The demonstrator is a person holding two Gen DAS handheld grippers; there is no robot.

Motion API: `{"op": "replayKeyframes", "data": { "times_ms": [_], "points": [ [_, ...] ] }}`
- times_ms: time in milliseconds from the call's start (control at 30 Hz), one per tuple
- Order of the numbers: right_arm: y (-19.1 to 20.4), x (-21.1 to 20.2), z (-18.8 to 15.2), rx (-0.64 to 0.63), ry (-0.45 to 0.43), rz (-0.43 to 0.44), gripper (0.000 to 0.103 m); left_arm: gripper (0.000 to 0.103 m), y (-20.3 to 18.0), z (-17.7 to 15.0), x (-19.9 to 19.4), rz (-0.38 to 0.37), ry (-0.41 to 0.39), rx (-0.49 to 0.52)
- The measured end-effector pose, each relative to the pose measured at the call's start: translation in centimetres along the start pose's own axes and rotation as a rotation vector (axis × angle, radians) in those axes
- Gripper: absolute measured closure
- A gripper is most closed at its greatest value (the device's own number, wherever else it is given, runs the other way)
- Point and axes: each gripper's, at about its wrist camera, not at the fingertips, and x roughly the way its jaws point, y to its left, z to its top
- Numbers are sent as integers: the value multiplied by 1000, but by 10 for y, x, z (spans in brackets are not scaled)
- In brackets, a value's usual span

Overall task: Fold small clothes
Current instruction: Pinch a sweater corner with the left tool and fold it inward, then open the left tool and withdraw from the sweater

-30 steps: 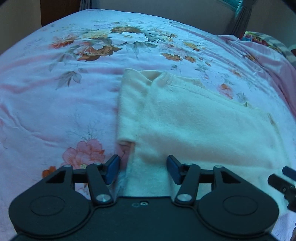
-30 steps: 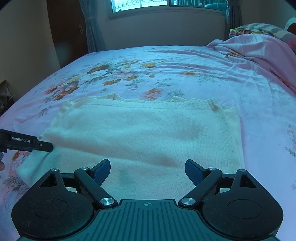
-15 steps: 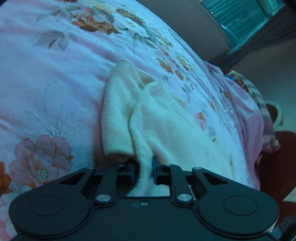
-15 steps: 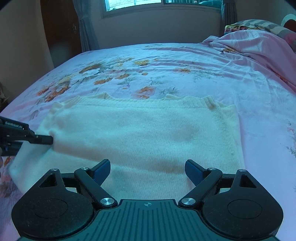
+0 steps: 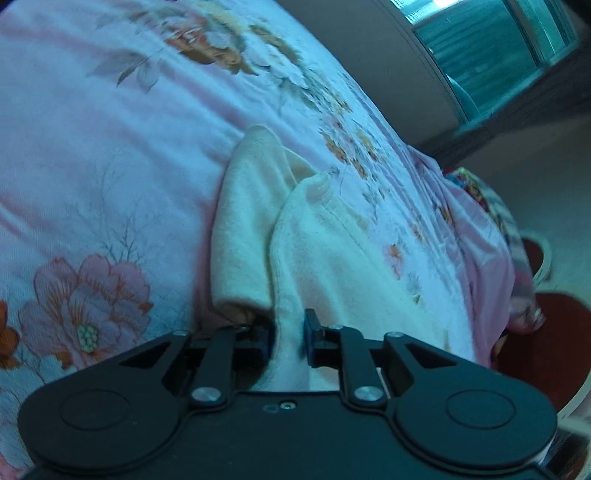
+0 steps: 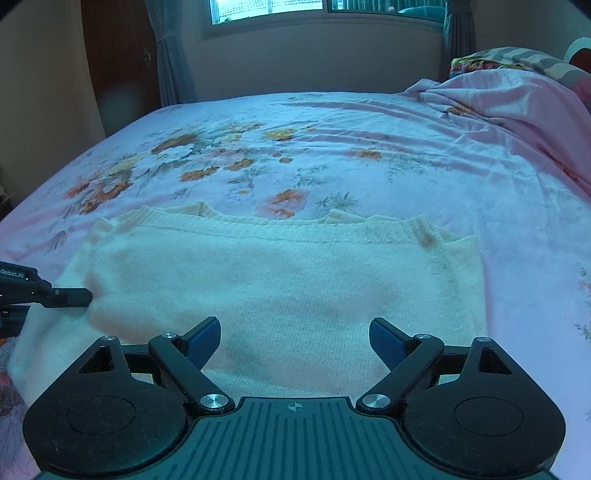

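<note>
A small cream knitted sweater (image 6: 280, 288) lies flat on the flowered pink bedsheet (image 6: 332, 147), its ribbed edge toward the far side. My left gripper (image 5: 287, 341) is shut on a pinched fold at the sweater's (image 5: 332, 258) left edge, with cloth bunched between the blue pads. A folded sleeve (image 5: 243, 229) lies beside that fold. From the right wrist view the left gripper's (image 6: 79, 296) black tip shows at the sweater's left side. My right gripper (image 6: 294, 339) hovers open over the sweater's near edge, nothing between its fingers.
A rumpled pink blanket (image 6: 517, 103) and a striped pillow (image 6: 532, 61) are heaped at the bed's right end. A window (image 6: 325, 7) with curtains is on the far wall. A dark wooden door (image 6: 118, 62) stands at the back left.
My left gripper went from open over the sweater's edge to shut on a pinched fold, rolling and dipping as it did. My right gripper crept slightly forward over the sweater, still open.
</note>
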Motion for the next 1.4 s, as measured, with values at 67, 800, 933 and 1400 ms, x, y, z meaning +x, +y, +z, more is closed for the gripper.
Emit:
{"op": "replayKeyframes", "data": {
  "times_ms": [67, 800, 933, 1400],
  "points": [
    [-2, 0, 1, -2, -3, -9, 15, 74, 1, 2, -2, -30, 1, -46],
    [-19, 27, -10, -49, 70, -130, 26, 90, -91, -12, -18, 62, -115, 312],
    [-44, -4, -4, 100, -10, -83, 26, 90, -159, -36, -6, 22, -90, 500],
    [-146, -87, -41, 301, -46, -60, 26, 88, -251, -157, 79, 42, 173, 623]
  ]
}}
